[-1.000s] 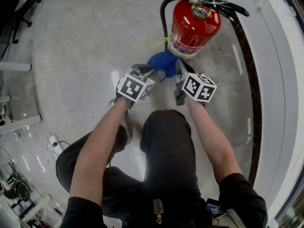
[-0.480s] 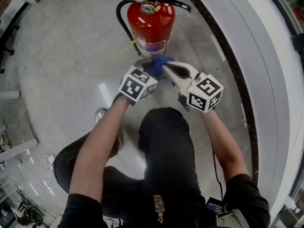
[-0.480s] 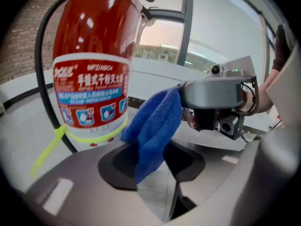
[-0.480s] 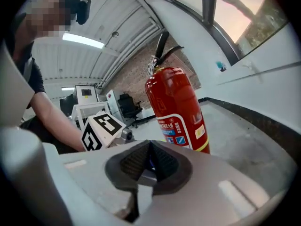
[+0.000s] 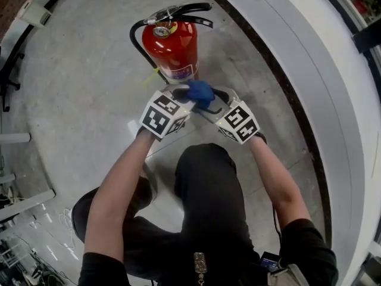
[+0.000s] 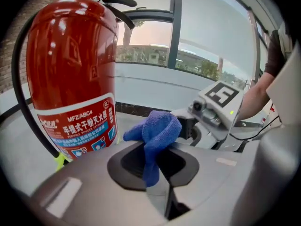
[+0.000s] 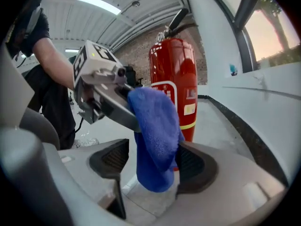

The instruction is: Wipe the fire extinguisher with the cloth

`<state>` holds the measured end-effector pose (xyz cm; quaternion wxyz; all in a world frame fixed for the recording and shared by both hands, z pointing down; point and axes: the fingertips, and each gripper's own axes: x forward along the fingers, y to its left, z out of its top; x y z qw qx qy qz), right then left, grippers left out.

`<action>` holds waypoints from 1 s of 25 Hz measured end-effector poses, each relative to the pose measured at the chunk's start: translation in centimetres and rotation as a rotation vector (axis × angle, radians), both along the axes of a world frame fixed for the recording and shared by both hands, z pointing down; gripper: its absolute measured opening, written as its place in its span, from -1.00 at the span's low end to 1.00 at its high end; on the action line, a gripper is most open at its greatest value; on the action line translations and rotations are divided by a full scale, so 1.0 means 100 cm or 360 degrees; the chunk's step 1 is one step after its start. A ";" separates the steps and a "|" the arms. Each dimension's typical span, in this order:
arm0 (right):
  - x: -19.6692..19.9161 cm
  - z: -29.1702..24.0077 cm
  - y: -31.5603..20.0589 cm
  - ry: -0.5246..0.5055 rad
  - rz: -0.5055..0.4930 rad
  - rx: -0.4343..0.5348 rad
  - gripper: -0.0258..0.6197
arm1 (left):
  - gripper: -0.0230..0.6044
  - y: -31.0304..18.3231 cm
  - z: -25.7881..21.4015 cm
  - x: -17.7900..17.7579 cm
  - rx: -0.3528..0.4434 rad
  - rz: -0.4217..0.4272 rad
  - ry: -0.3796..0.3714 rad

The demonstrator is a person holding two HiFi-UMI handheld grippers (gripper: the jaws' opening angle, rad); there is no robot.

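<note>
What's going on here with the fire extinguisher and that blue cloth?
A person holds a gripper in each hand in front of an upright red fire extinguisher. The blue cloth is changing hands: the left gripper has just been closing and now pinches it, while the right gripper has just been opening, its jaws wide apart with the cloth hanging between them. The cloth looks clear of the extinguisher, so no wiping at this moment.

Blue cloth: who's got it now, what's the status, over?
Left claw just closed on cloth. Right claw just opened, cloth hanging between its jaws. Fire extinguisher upright ahead, nothing blocking.
</note>
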<state>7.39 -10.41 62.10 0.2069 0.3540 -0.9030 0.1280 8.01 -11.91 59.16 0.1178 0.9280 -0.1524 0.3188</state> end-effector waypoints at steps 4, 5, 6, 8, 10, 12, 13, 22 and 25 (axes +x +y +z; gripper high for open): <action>-0.008 0.008 -0.020 -0.0063 0.0082 -0.0024 -0.69 | -0.74 0.005 -0.006 -0.002 -0.0022 0.0071 -0.0024; -0.008 0.007 -0.025 -0.0097 0.0120 -0.0036 -0.74 | -0.70 0.004 -0.007 -0.006 -0.0014 0.0070 -0.0045; -0.007 0.008 -0.030 -0.0107 0.0152 -0.0050 -0.76 | -0.63 0.002 -0.007 -0.011 -0.0007 0.0054 -0.0065; 0.001 0.018 -0.042 -0.0068 0.0221 -0.0099 -0.76 | -0.50 -0.004 -0.007 -0.021 0.0005 -0.0025 -0.0100; 0.015 0.029 -0.059 -0.0019 0.0300 -0.0155 -0.76 | -0.49 -0.012 -0.004 -0.031 0.0023 -0.0123 -0.0143; 0.026 0.028 -0.076 0.0010 0.0356 -0.0149 -0.76 | -0.49 -0.017 -0.001 -0.039 0.0042 -0.0176 -0.0201; 0.030 0.018 -0.083 0.0001 0.0378 -0.0108 -0.76 | -0.52 -0.018 0.000 -0.043 0.0054 -0.0182 -0.0231; 0.047 -0.160 -0.110 -0.0069 0.0506 0.0548 -0.76 | -0.59 -0.033 -0.037 -0.065 0.0068 -0.0365 -0.0150; 0.045 -0.189 -0.113 0.0023 0.0518 0.0676 -0.76 | -0.59 -0.032 -0.041 -0.070 0.0066 -0.0391 -0.0156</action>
